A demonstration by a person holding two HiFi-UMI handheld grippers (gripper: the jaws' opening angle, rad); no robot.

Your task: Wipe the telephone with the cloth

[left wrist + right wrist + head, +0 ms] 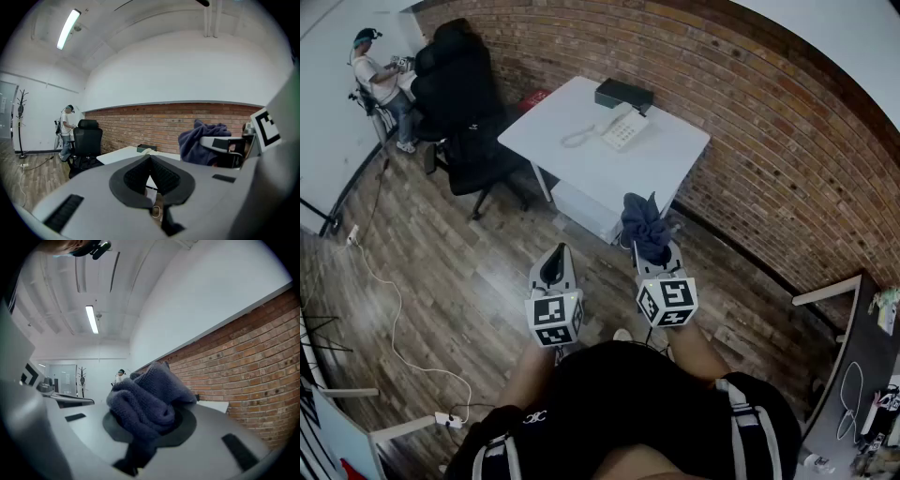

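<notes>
Right gripper (656, 255), in the head view, is clamped on a bunched dark blue cloth (644, 228) that stands up out of its jaws. The left gripper (556, 255) beside it has its jaws together on nothing. Both are held out level in front of the wearer's waist on bare forearms, pointing forward over the wooden floor (450, 281), short of the white table (675, 159). The telephone (623, 128) lies on that table, its cord to the left and a dark box (623, 94) behind it.

In the left gripper view, the left gripper (150, 158) has its pads meeting at the tip, empty. The cloth (199, 140) shows to the right, and the table (123, 153) is ahead.

In the right gripper view, the right gripper (151, 425) has its jaws pinched on the cloth (145, 401), which piles up over them beside the brick wall (253, 362).
</notes>
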